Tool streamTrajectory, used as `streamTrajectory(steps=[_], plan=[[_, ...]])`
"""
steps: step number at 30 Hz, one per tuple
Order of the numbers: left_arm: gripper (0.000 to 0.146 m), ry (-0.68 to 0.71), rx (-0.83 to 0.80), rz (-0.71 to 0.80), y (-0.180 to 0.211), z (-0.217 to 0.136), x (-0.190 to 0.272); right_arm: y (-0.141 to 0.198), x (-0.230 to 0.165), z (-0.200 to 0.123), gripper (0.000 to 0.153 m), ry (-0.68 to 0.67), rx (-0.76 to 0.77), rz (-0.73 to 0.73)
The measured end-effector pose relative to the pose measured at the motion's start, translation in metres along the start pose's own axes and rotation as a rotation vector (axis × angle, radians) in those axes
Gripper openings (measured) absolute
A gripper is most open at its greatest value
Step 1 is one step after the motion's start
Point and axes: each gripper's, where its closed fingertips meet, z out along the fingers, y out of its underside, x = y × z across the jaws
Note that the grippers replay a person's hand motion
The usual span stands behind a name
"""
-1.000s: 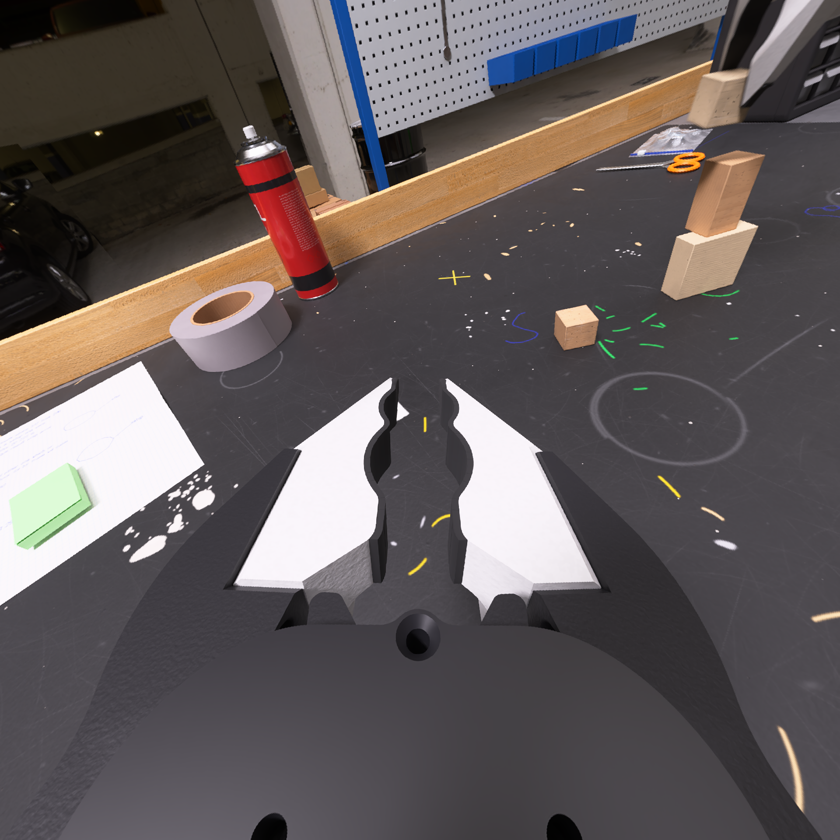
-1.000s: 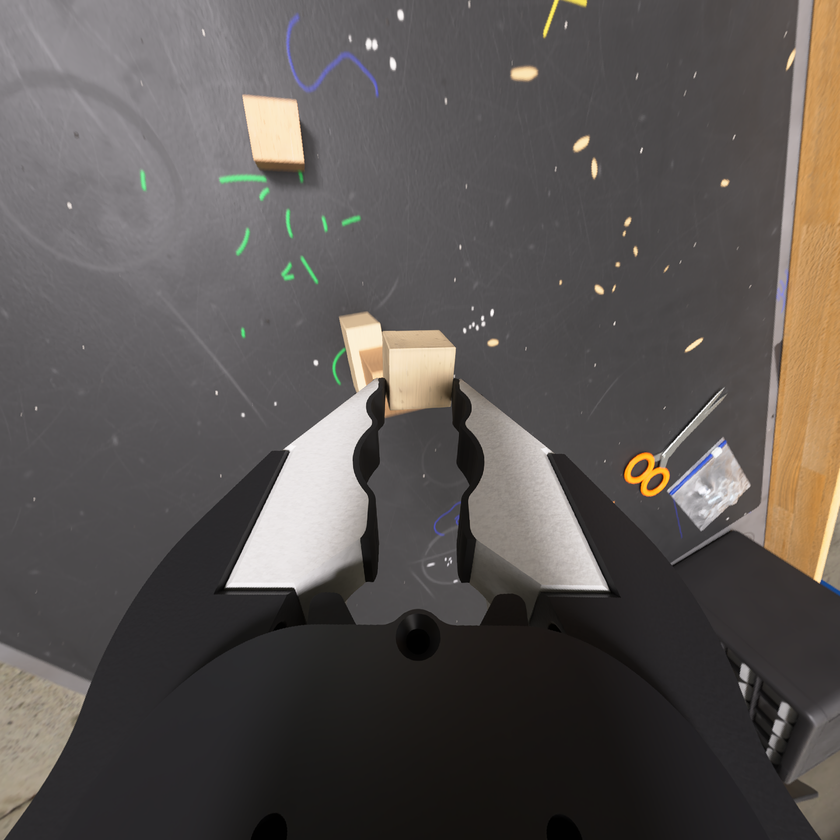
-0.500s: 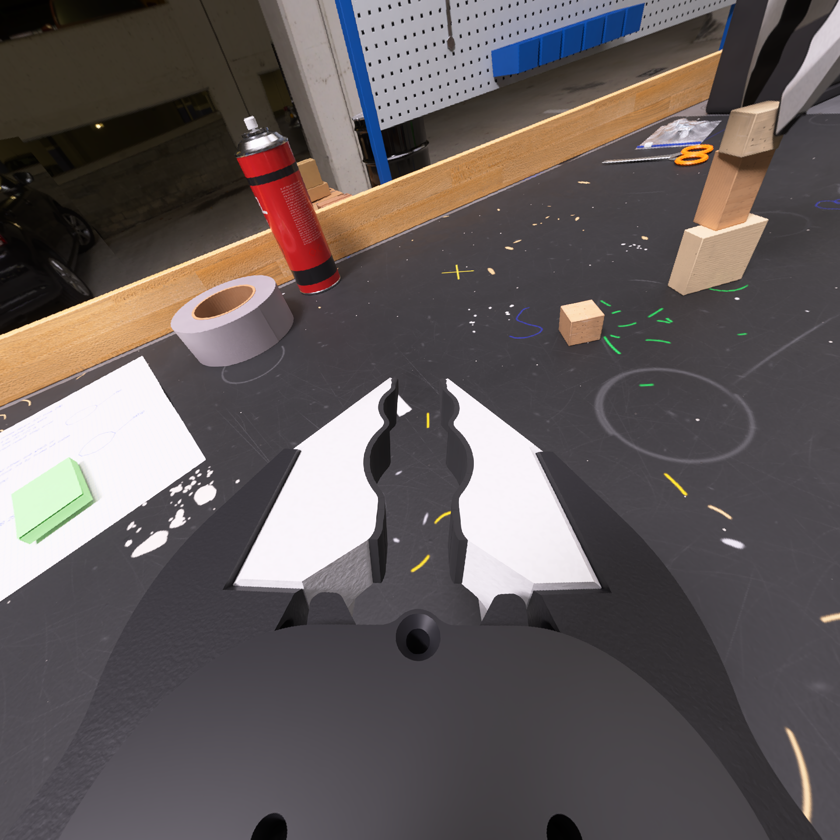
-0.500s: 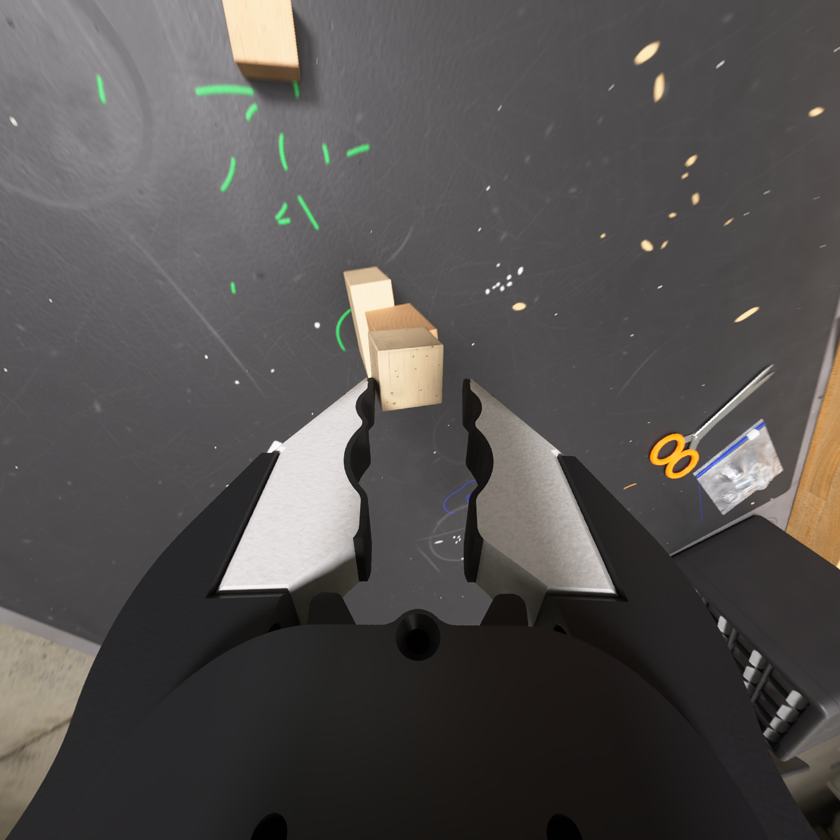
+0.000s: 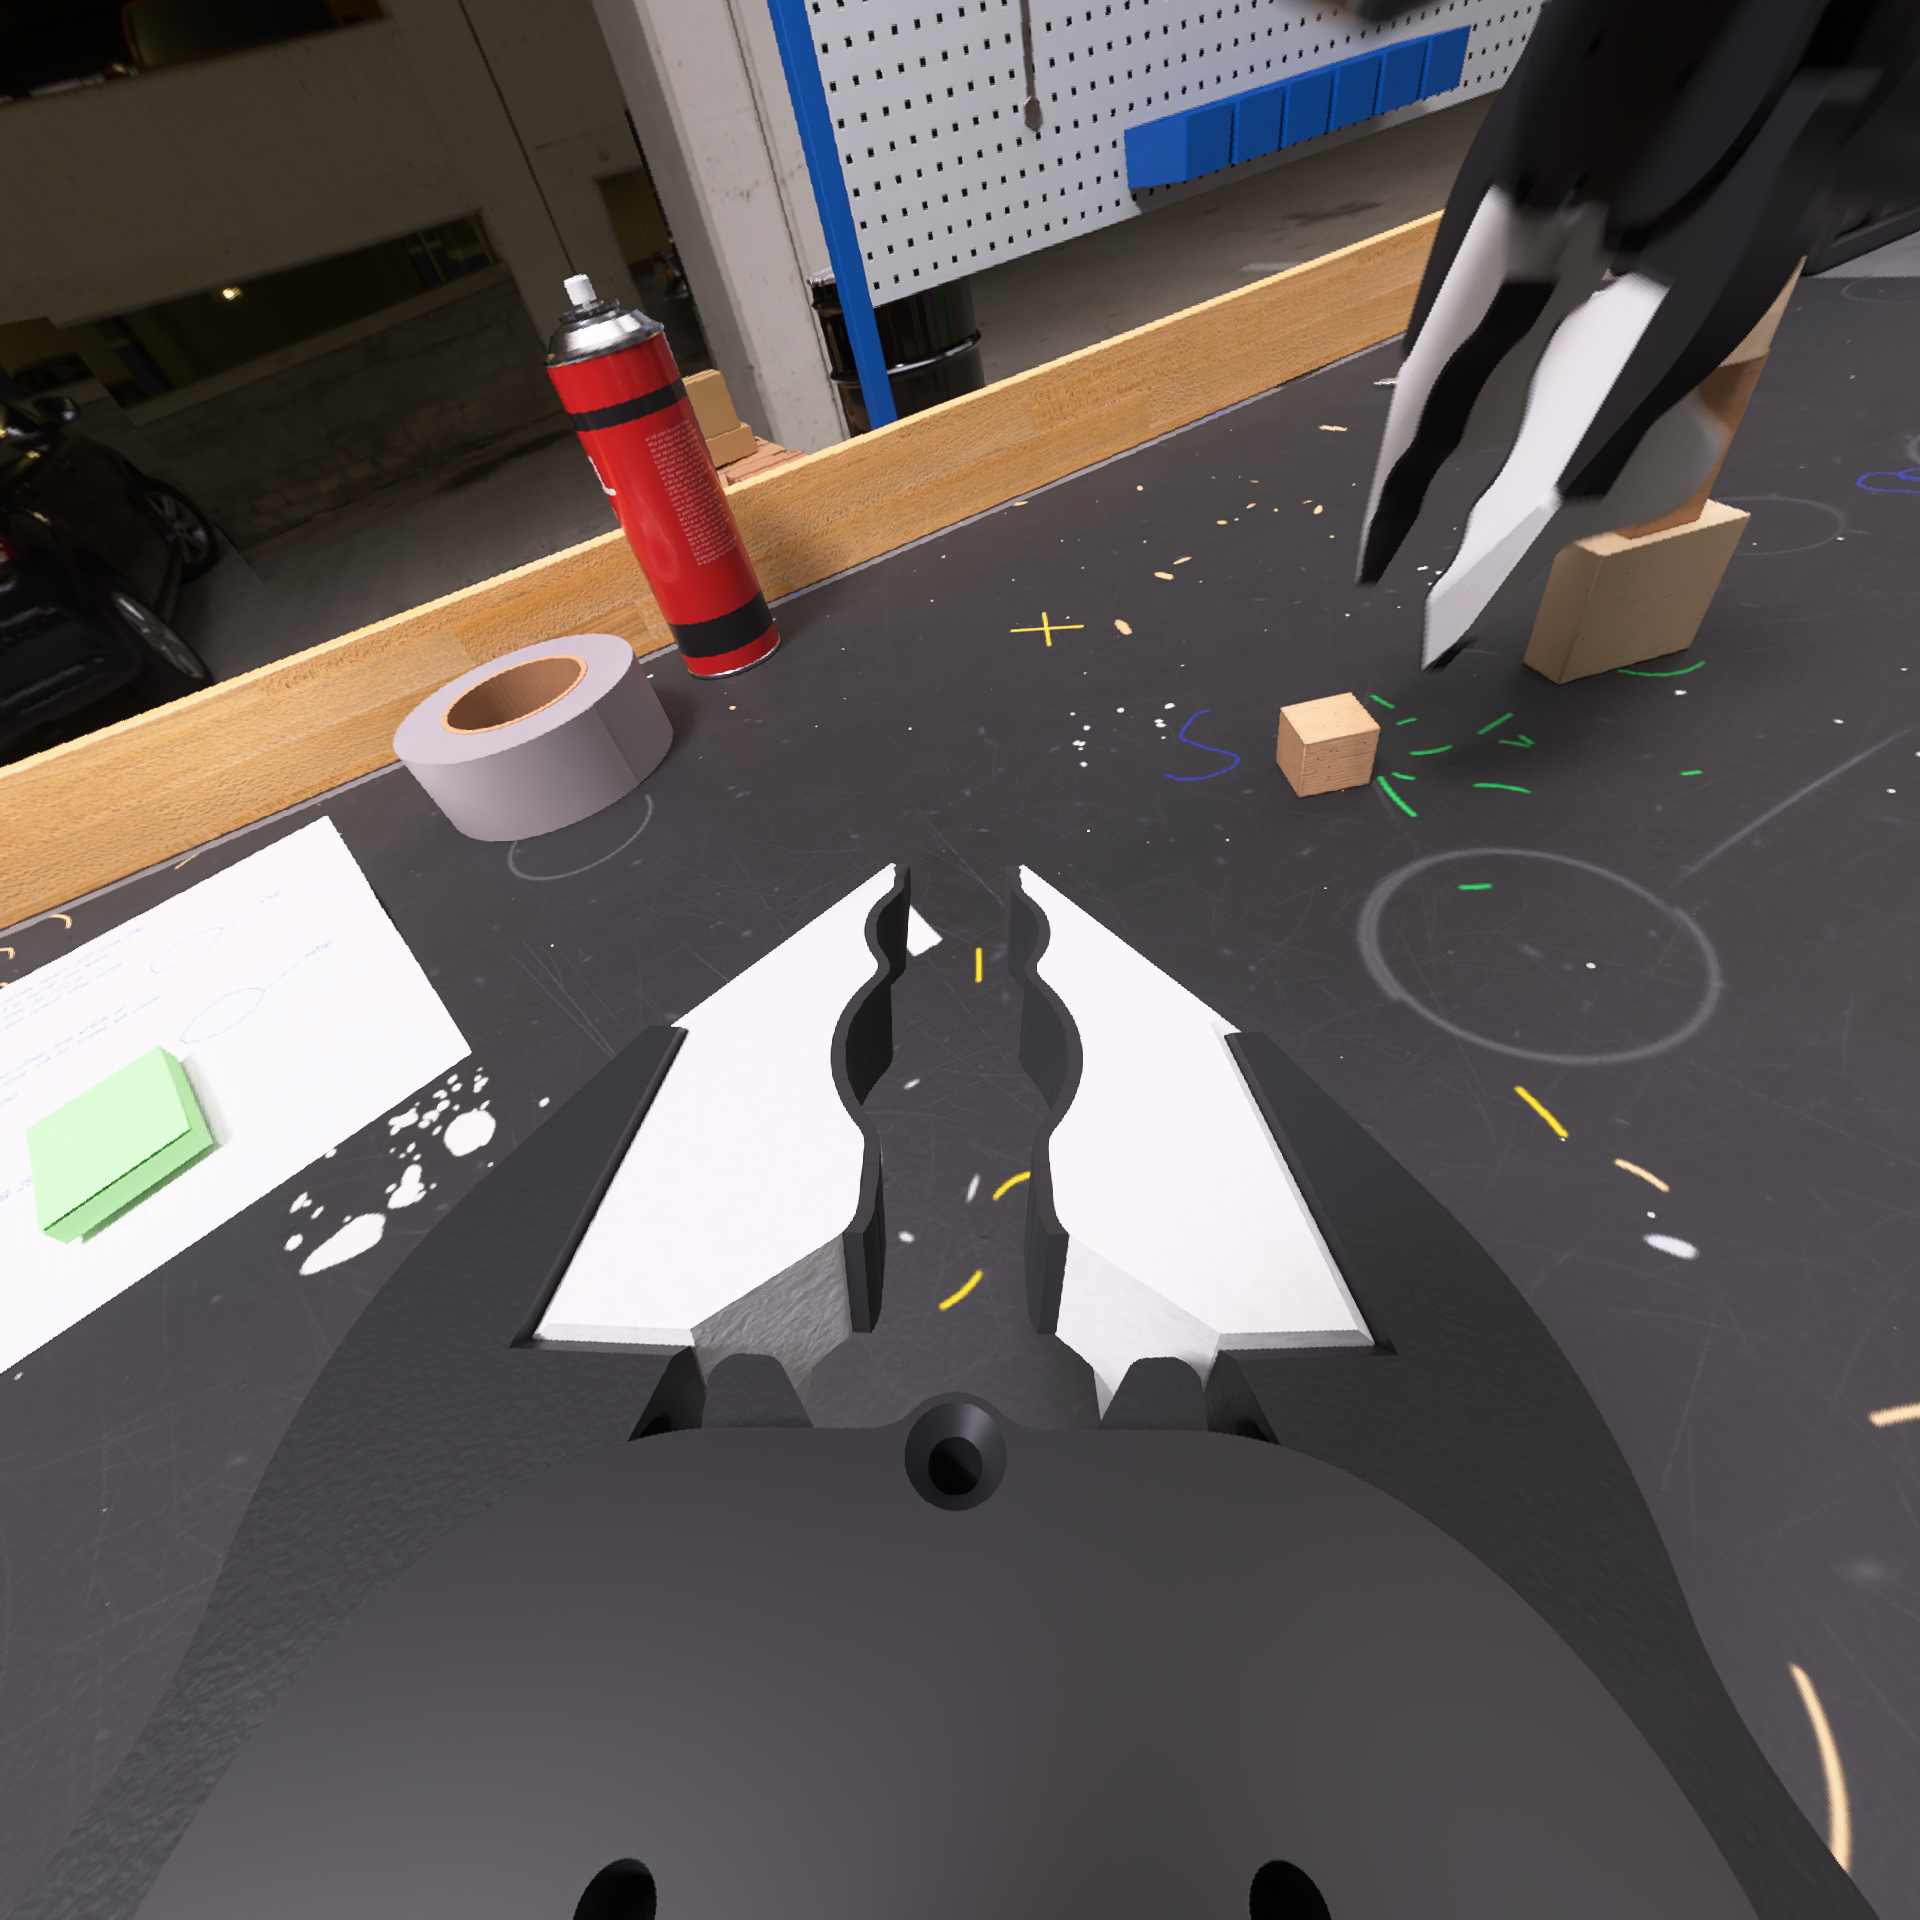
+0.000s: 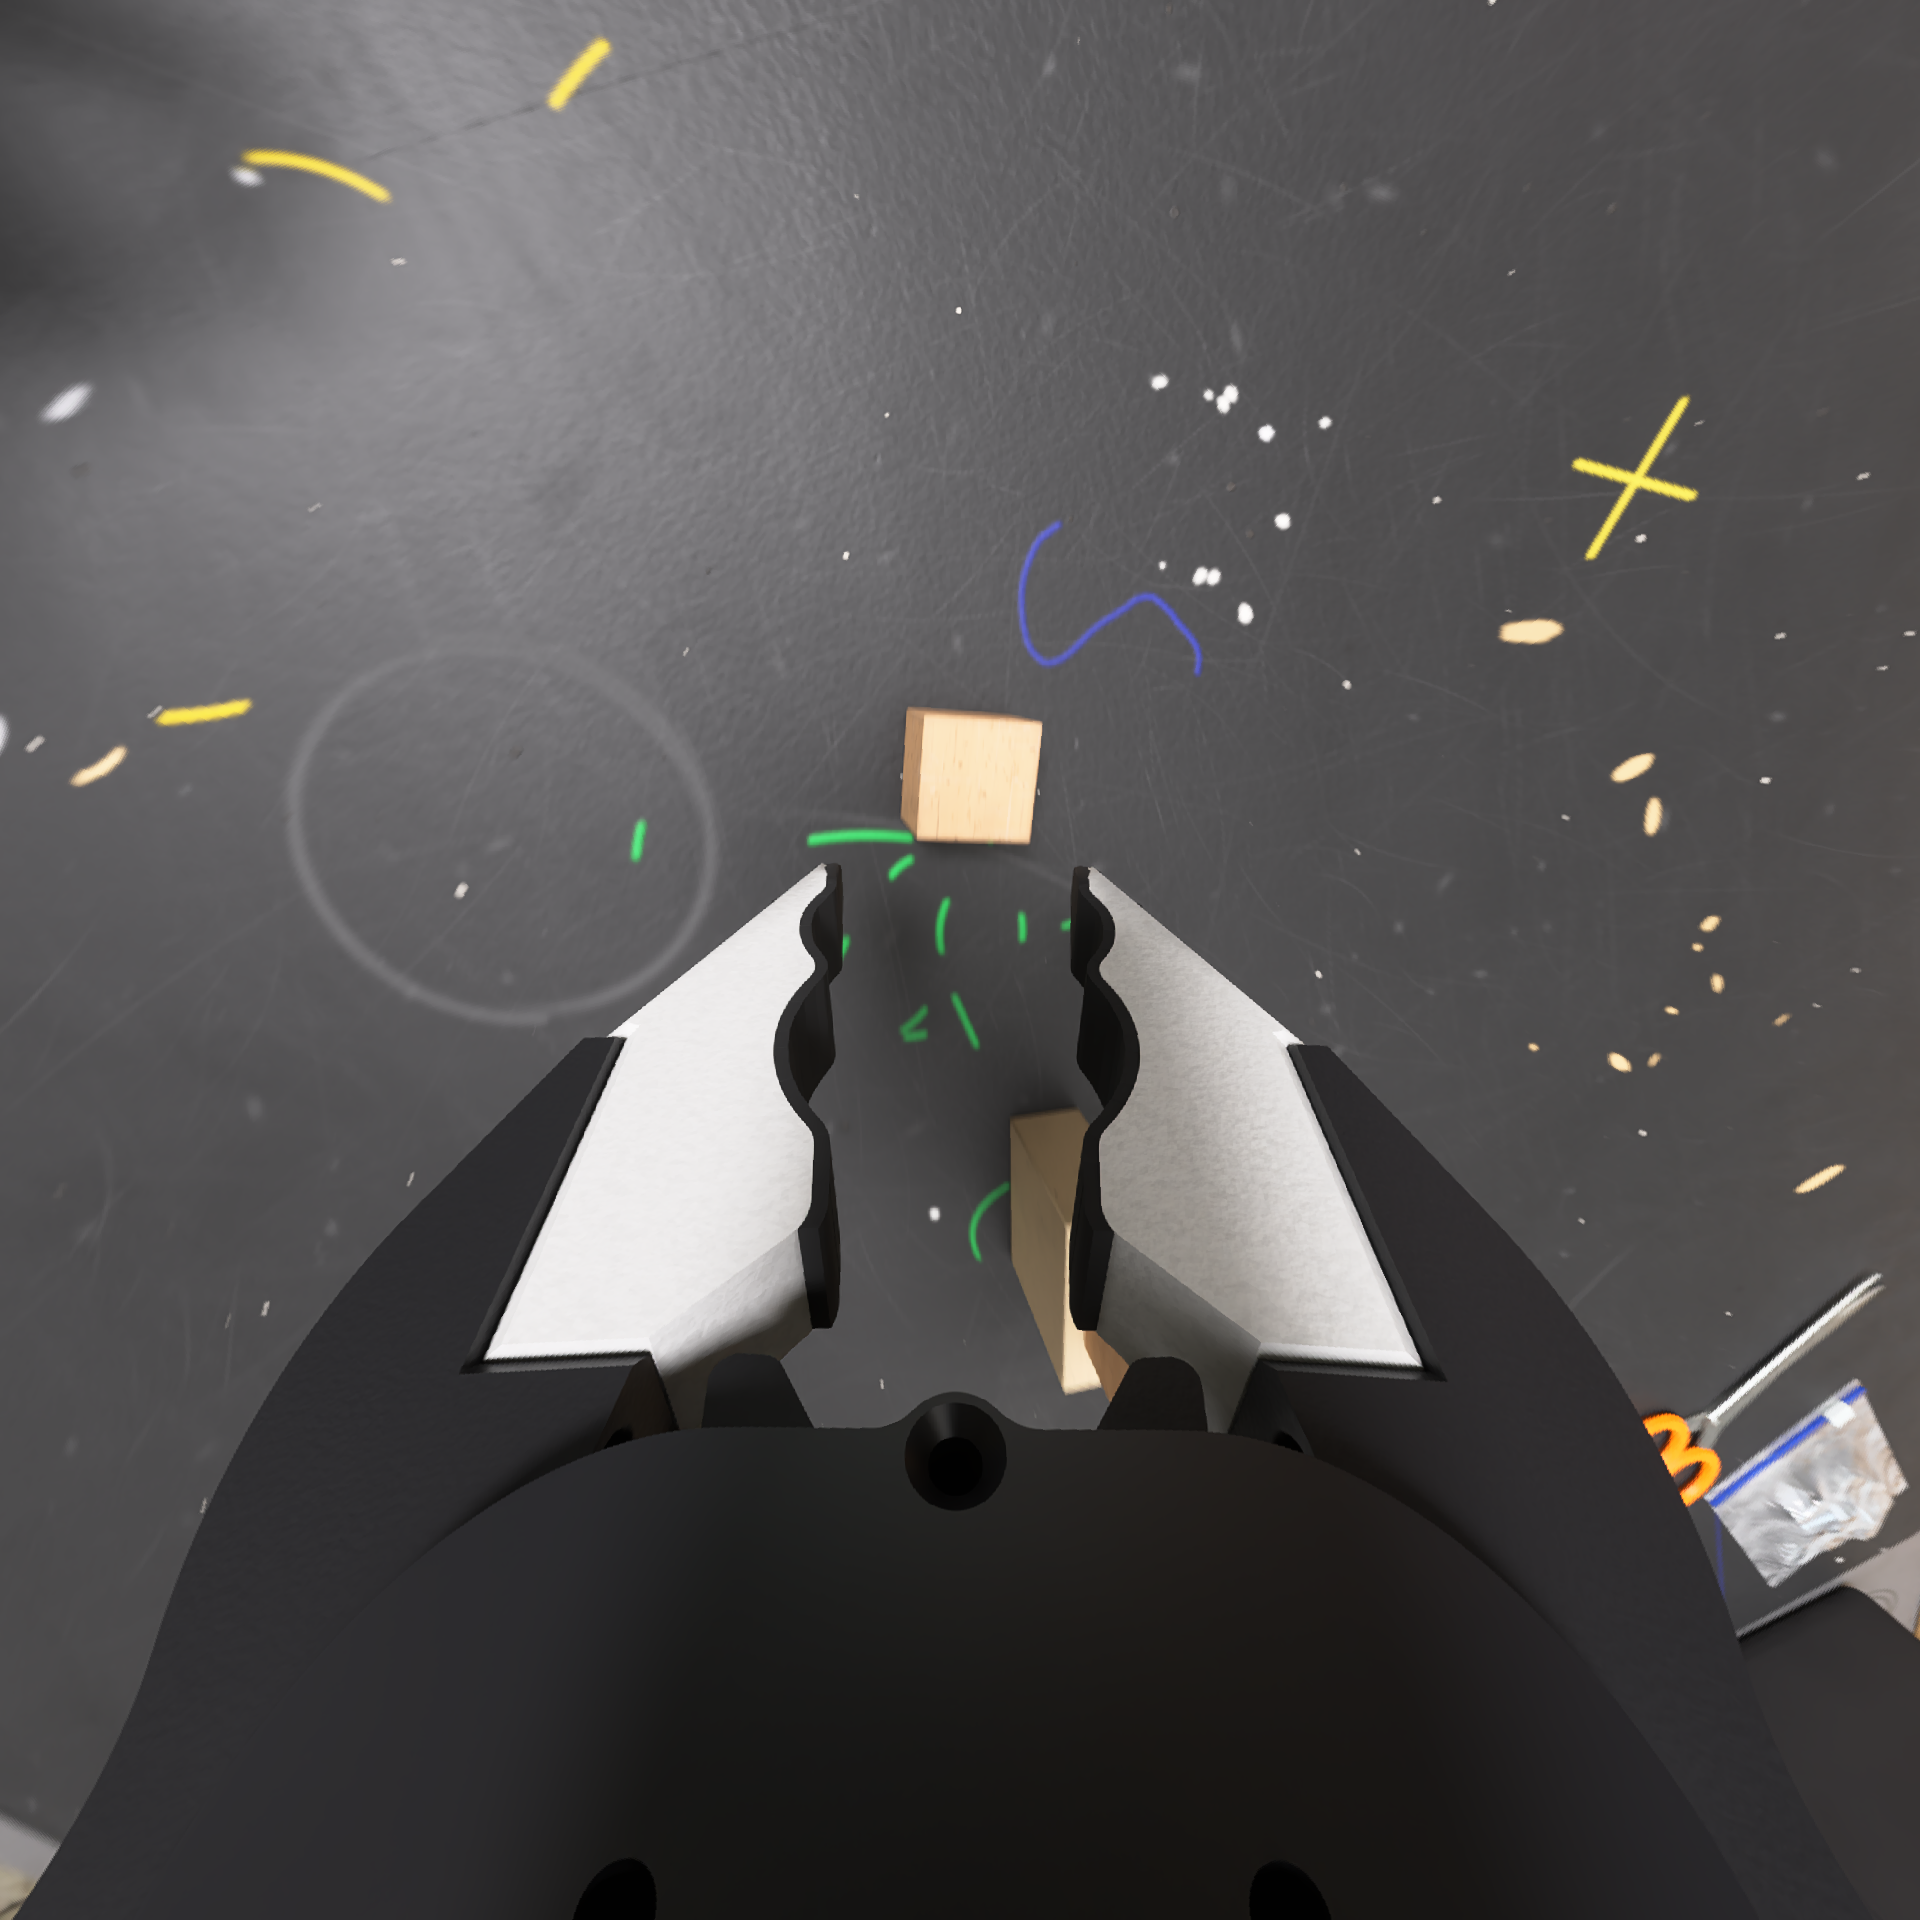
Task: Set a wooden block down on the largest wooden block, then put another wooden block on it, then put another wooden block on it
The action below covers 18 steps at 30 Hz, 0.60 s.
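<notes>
Your last loose cube (image 6: pixel 970 777) sits on the dark table (image 6: pixel 1351 208), just ahead of the right claw (image 6: pixel 954 883), whose fingers stand spread and empty, pointing down at it. Take that cube as your landmark. Just behind it, toward you, lies the largest block (image 5: pixel 1631 592), with a darker block (image 5: pixel 1730 400) standing on top. The right claw hides most of that stack in the left view, so you cannot tell from here whether a third block is resting on it. Judged from this, at least the first placement is done and the cube is left to lift and set on top.

Well to the cube's other side, your left claw (image 5: pixel 961 894) hovers idle over the table, fingers parted with a narrow gap, nothing between them. Farther from the cube stand a tape roll (image 5: pixel 535 732) and a red spray can (image 5: pixel 660 478).
</notes>
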Motion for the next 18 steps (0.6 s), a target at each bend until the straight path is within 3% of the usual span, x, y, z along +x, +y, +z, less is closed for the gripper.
streamTrajectory(steps=[5, 7, 9, 12, 18], plan=[[0.018, 0.005, 0.004, 0.002, -0.001, -0.001, 0.001, 0.004, 0.005, 0.048, 0.042, 0.013, -0.094, 0.067], [0.018, 0.005, 0.009, 0.001, -0.002, -0.001, 0.002, 0.006, 0.005, 0.056, 0.032, 0.005, -0.107, 0.067], [0.018, 0.005, 0.013, 0.000, -0.003, -0.002, 0.002, 0.004, 0.005, 0.055, 0.032, -0.004, -0.083, 0.070], [0.018, 0.007, 0.012, 0.003, -0.003, -0.002, 0.002, 0.003, 0.008, 0.034, 0.032, 0.013, -0.041, 0.060], [0.018, 0.008, 0.009, 0.004, -0.003, -0.001, 0.003, 0.033, 0.039, -0.068, 0.032, 0.092, 0.032, 0.087]])
